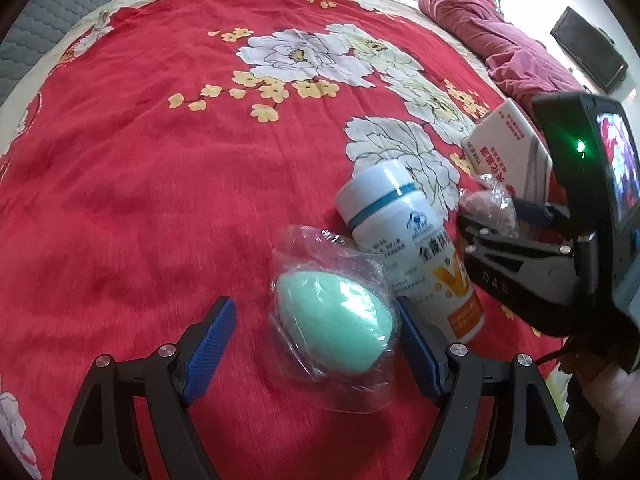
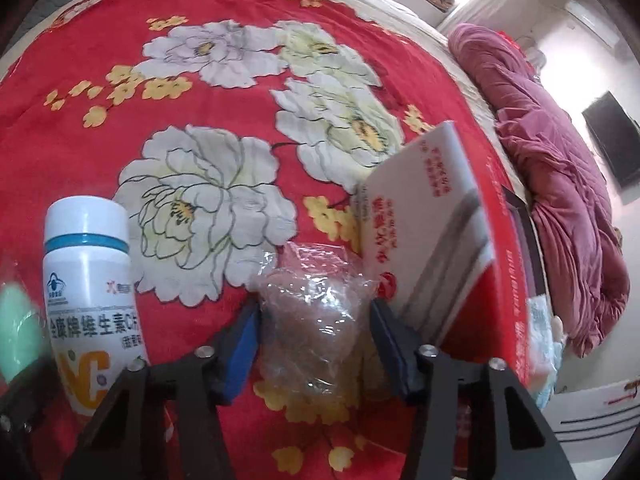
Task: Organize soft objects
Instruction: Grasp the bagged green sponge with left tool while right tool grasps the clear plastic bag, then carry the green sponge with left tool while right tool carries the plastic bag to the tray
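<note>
A mint-green egg-shaped sponge in a clear plastic bag lies on the red floral bedspread. My left gripper is open, its blue pads on either side of the sponge; the right pad touches the bag. A brown sponge in crinkled clear plastic sits between the pads of my right gripper, which close on it. In the left wrist view the right gripper shows at the right, holding that brown sponge. The green sponge shows blurred at the right wrist view's left edge.
A white vitamin bottle lies between the two sponges; it also shows in the right wrist view. A white and red book leans up just right of the brown sponge. A purple quilt lies along the bed's right side.
</note>
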